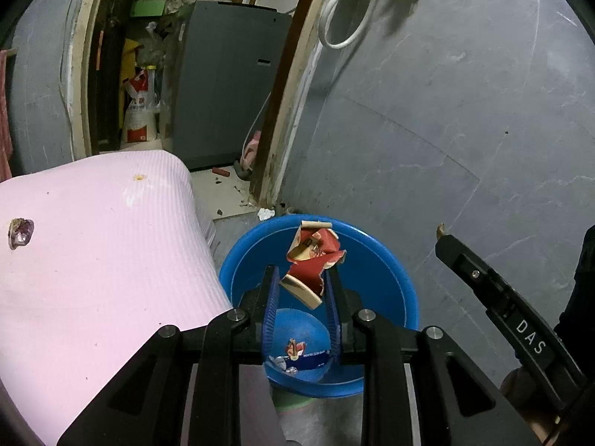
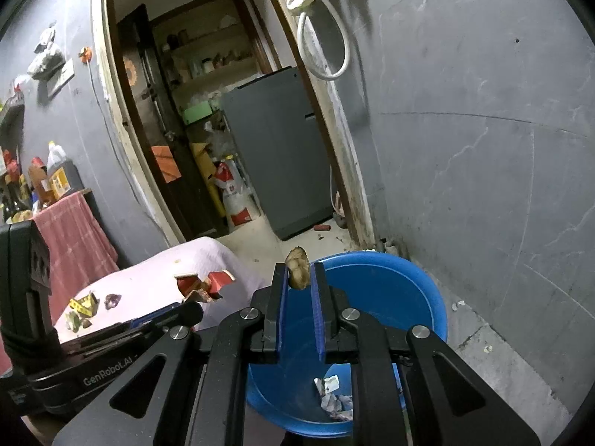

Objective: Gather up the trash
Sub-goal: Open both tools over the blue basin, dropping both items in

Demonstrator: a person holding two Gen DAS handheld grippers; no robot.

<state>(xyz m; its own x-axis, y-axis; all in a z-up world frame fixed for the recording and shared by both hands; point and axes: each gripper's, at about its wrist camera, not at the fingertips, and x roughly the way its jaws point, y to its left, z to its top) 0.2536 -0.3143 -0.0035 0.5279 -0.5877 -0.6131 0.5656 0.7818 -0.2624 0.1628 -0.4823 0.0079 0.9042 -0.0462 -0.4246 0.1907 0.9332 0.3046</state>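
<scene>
Two hand-held grippers hover over a blue basin (image 1: 390, 278) on the floor beside a grey wall, each carrying a piece of trash, apparently so that it can drop straight in. The left gripper (image 1: 302, 278) has its blue fingers (image 1: 270, 297) pinching a torn red and cream wrapper (image 1: 314, 256), which hangs above the basin's middle. The right gripper (image 2: 299, 278) has its fingers pressed on a small tan crumpled wad (image 2: 297, 267) held at their tips, over the basin's near rim. Judging from this, both pieces are ready for release. In the basin, at 6 o'clock, lie scraps already collected: a blue and white wrapper (image 1: 308, 358) with print too small to read, and crumpled white paper (image 2: 333, 397). At 9 o'clock from the basin sits a pink mat (image 1: 93, 260), touching its rim, with trash left on it: a purple foil scrap (image 1: 21, 232) and, in the right view, yellow bits (image 2: 83, 303). The right gripper's body, seen from the left camera, reads "DAS"; the left one's body reads "GenRobot.AI". At 12 o'clock a doorway shows a grey fridge (image 1: 227, 93) and a red and white sack (image 1: 139, 111) with illegible characters.
</scene>
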